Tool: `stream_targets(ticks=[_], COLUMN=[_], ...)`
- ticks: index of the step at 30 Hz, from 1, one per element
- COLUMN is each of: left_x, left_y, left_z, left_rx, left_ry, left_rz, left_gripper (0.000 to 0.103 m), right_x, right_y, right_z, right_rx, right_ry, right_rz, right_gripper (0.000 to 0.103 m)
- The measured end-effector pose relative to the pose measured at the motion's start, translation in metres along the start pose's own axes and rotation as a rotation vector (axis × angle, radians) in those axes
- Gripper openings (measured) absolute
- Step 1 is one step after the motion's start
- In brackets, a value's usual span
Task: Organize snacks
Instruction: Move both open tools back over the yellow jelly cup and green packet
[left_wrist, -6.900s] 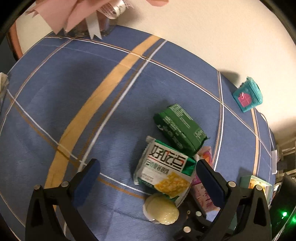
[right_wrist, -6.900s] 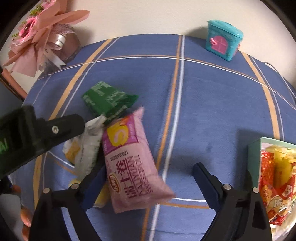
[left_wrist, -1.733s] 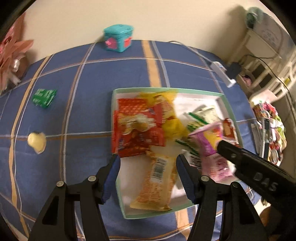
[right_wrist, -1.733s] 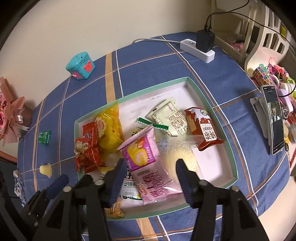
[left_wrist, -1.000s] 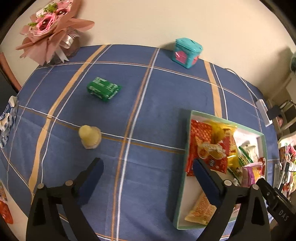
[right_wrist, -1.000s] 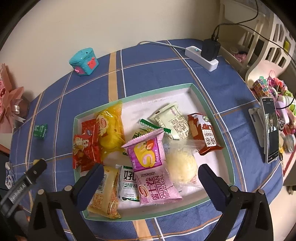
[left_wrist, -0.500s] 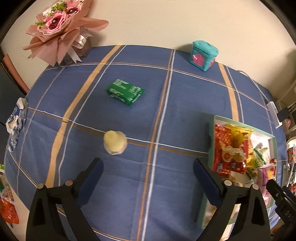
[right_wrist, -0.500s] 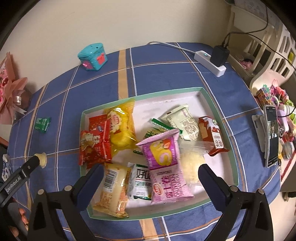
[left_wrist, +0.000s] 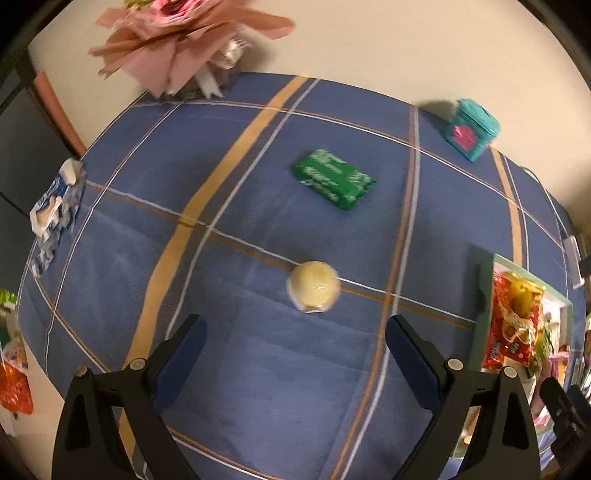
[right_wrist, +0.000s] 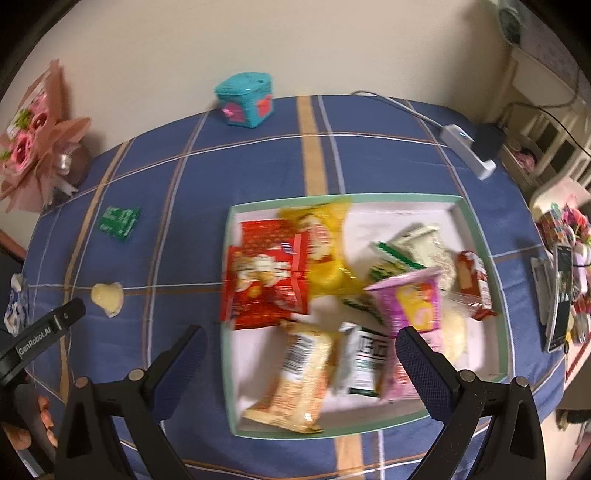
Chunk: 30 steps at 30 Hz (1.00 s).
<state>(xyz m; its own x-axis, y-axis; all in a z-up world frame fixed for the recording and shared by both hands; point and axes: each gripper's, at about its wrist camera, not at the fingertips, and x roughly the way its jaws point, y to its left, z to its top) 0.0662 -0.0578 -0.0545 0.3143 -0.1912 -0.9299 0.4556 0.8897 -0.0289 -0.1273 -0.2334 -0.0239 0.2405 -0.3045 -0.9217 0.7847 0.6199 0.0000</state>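
Meanwhile the left gripper (left_wrist: 293, 334) hangs with jaws spread wide above the pale round jelly cup (left_wrist: 313, 286) on the blue cloth (left_wrist: 258, 369); the green packet (left_wrist: 333, 179) lies beyond; the right gripper (right_wrist: 301, 349), likewise wide, holds nothing over the tray (right_wrist: 476, 221) of snacks.

Left gripper (left_wrist: 294, 334) of black plastic struts, dark blue textured finger pads (left_wrist: 409, 360), silver screws at the joints, right gripper (right_wrist: 301, 347) alike (white "GenRobot.AI" lettering on the left one's side)
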Motion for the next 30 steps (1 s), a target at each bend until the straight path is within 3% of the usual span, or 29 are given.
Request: stream_targets(ticks=[15,30], left_x=[0.012,0.050], left_y=[0.042,0.075], left_z=[0.012,0.033], left_rx=[-0.065,-0.119], left_ry=[0.027,0.079], left_rz=[0.019,0.031], left_gripper=[0.097,0.098], right_x=[0.015,0.067], right_y=[0.080,0.142], right_z=[0.002,0.004], right_rx=[-0.115,-0.188], right_ry=[0.004,0.054], right_rz=[0.068,0.148], right_gripper=[0.103,0.103])
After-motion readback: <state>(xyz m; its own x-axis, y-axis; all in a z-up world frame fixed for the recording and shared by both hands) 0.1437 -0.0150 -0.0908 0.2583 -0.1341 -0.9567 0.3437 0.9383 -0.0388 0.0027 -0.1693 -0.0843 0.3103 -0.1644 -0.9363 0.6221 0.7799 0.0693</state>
